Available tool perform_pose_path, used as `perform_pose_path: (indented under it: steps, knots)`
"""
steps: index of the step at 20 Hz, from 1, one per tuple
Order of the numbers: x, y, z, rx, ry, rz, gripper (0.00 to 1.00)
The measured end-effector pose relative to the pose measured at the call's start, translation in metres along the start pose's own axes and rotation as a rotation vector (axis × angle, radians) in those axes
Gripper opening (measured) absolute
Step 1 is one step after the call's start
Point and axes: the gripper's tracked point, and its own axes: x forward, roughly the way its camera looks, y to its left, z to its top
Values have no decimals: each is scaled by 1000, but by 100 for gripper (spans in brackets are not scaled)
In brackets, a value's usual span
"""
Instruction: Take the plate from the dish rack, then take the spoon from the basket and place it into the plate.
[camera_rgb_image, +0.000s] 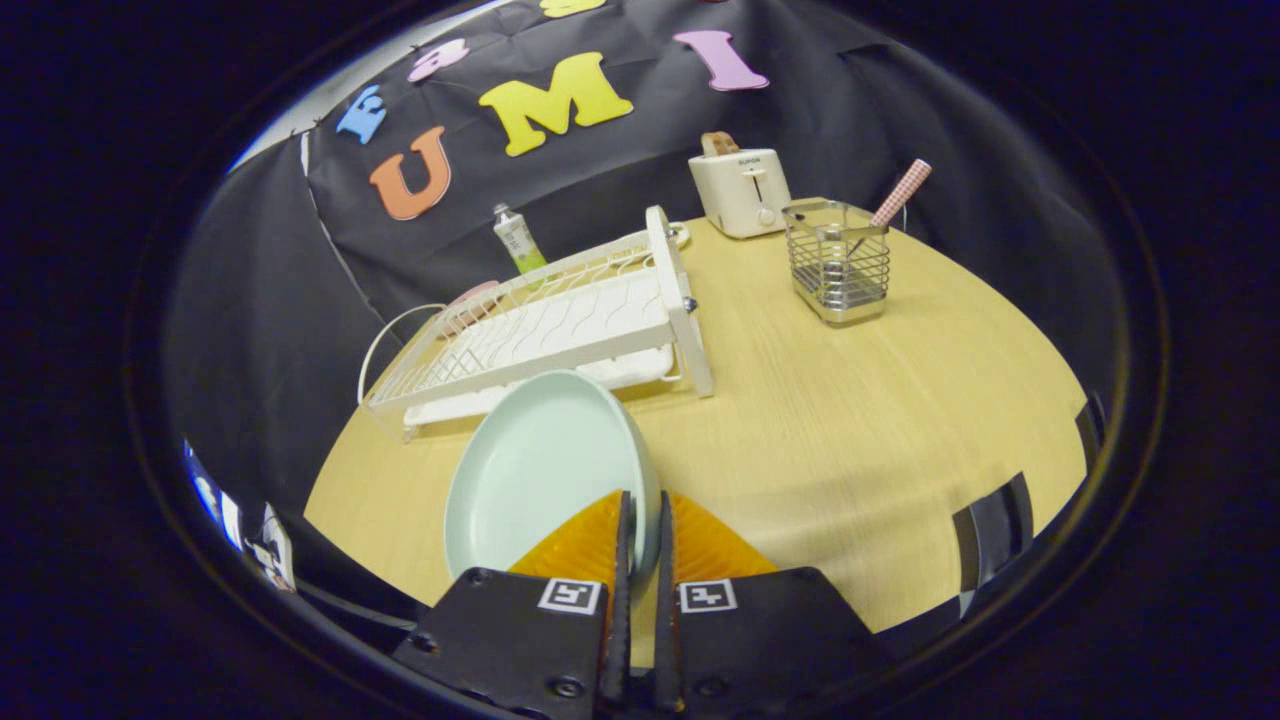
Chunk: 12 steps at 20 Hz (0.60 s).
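Note:
My gripper (641, 530) is shut on the rim of a pale green plate (535, 470), which hangs tilted above the wooden table, just in front of the white dish rack (560, 325). Both fingers press on the plate's right edge. Beyond the fingers to the right, a wire basket (838, 262) stands on the table with a spoon (898, 196) in it; its pink checked handle sticks up and leans right.
A white toaster (741, 190) with a slice of bread stands behind the basket. A small tube (518, 240) stands behind the rack. The round wooden table (850, 420) has open surface between rack and basket and ahead to the right.

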Motion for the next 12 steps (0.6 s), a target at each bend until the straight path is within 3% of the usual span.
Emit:
perform_pose_path:
  steps: [5,8,11,12]
  knots:
    - [8,-8,-15,0,10,34,19]
    - [12,-16,-19,-43,15,-3,26]
    - [14,-29,-6,-66,-50,-59,26]
    - [11,-30,0,-85,-77,-64,34]
